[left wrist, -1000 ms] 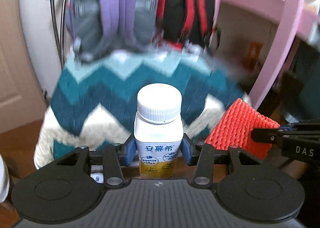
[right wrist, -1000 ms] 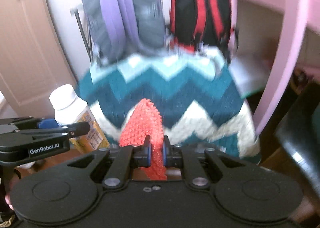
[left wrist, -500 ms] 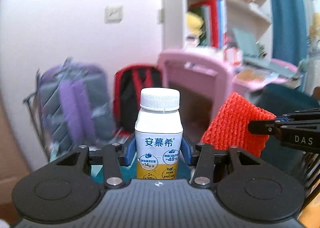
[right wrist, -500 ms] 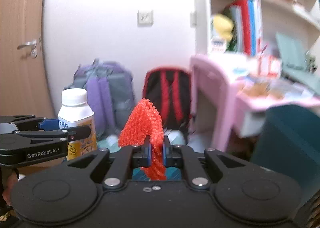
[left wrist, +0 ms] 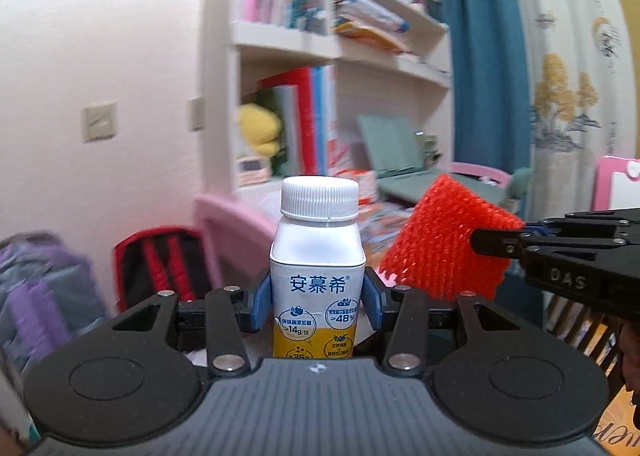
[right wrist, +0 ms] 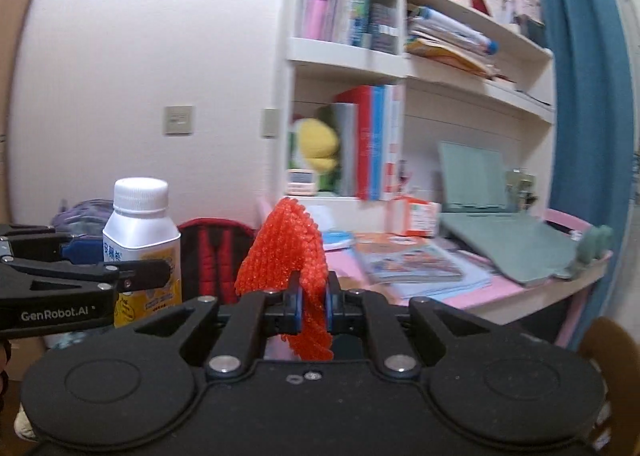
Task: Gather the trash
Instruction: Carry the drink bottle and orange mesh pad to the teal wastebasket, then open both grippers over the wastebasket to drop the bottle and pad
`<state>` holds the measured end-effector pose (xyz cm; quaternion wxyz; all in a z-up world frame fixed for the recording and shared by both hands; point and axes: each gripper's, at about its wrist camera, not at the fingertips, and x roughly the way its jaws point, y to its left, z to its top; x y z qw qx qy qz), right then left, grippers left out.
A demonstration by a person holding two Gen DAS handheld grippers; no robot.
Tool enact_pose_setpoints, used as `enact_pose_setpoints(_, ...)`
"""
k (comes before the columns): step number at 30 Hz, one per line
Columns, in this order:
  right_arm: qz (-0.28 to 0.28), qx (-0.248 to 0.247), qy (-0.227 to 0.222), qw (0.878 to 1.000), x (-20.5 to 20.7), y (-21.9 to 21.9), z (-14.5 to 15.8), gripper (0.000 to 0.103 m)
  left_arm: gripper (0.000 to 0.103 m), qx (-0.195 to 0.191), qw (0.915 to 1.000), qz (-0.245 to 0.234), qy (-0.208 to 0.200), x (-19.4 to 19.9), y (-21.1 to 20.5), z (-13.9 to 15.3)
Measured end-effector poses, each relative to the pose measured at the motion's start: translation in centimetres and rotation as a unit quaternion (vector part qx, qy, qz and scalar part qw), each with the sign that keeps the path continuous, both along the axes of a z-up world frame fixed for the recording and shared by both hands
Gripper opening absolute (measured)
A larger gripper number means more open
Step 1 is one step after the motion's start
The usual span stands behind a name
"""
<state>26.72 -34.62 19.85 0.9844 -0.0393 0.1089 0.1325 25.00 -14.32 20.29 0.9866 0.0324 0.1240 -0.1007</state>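
A white yogurt bottle (left wrist: 318, 268) with a ribbed white cap and a blue and yellow label stands upright in my left gripper (left wrist: 317, 302), whose blue pads press on its sides. The right wrist view shows the same bottle (right wrist: 141, 244) at the left. A red foam net sleeve (right wrist: 292, 252) is pinched in my right gripper (right wrist: 312, 306), hanging folded over the blue pads. From the left wrist view the red net (left wrist: 448, 244) shows at the right, held by the right gripper (left wrist: 520, 242). Both grippers are held up in the air, side by side.
A pink desk (right wrist: 452, 292) ahead carries books, a grey-green laptop (right wrist: 492, 215) and a small carton. A white bookshelf (right wrist: 348, 55) rises above it. A red and black backpack (left wrist: 160, 272) and a purple one (left wrist: 36, 288) sit low at the left. A blue curtain (right wrist: 580, 95) hangs at the right.
Both grippers have risen and tilted up with the bottle and the red net still held. The zigzag blanket and backpacks dropped out of the middle; desk and bookshelf came into view.
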Motion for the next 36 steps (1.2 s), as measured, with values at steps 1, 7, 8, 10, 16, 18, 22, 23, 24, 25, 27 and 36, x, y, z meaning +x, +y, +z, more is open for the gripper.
enact_pose_setpoints(1,-0.008,-0.004,0.001,1.000,0.2,-0.7,0.1,0.009,0.045,0.003,1.0000,-0.009,-0.002,0.5,-1.0,0.2)
enact_pose_setpoints(7,-0.047,-0.020,0.013,0.999,1.8,-4.6,-0.1,0.009,0.045,0.010,0.9979,-0.063,0.008,3.4,-7.8,0.9)
enact_pose_setpoints(8,-0.052,-0.021,0.017,0.998,2.2,-5.2,-0.3,0.009,0.045,0.012,0.9974,-0.071,0.011,3.9,-8.8,0.9)
enact_pose_setpoints(10,-0.066,-0.020,0.028,0.997,3.1,-6.4,-1.1,0.009,0.045,0.013,0.9964,-0.081,0.022,5.3,-10.7,0.6)
enact_pose_setpoints(16,-0.087,0.000,0.088,0.992,6.7,-9.6,-4.4,0.010,0.045,0.018,0.9921,-0.101,0.073,9.2,-15.0,-2.0)
enact_pose_setpoints(18,-0.090,0.001,0.106,0.990,7.5,-10.0,-5.6,0.010,0.045,0.024,0.9906,-0.102,0.088,10.2,-15.9,-3.1)
enact_pose_setpoints(22,-0.089,-0.008,0.143,0.986,9.1,-10.3,-7.7,0.010,0.046,0.034,0.9864,-0.107,0.119,12.6,-17.2,-5.3)
enact_pose_setpoints(23,-0.089,-0.011,0.151,0.984,9.5,-10.4,-8.2,0.011,0.046,0.036,0.9850,-0.108,0.129,13.2,-17.4,-5.9)
enact_pose_setpoints(24,-0.087,-0.011,0.160,0.983,9.8,-10.4,-8.6,0.012,0.046,0.039,0.9835,-0.108,0.140,13.7,-17.6,-6.5)
enact_pose_setpoints(25,-0.088,-0.011,0.167,0.982,10.1,-10.5,-9.0,0.014,0.046,0.042,0.9820,-0.107,0.150,14.2,-17.7,-7.1)
enact_pose_setpoints(27,-0.090,-0.013,0.181,0.979,10.6,-10.5,-9.6,0.015,0.046,0.050,0.9783,-0.107,0.170,15.0,-18.0,-8.3)
enact_pose_setpoints(36,-0.094,-0.022,0.208,0.973,11.4,-10.6,-10.9,0.021,0.046,0.065,0.9699,-0.108,0.208,16.5,-18.3,-10.9)
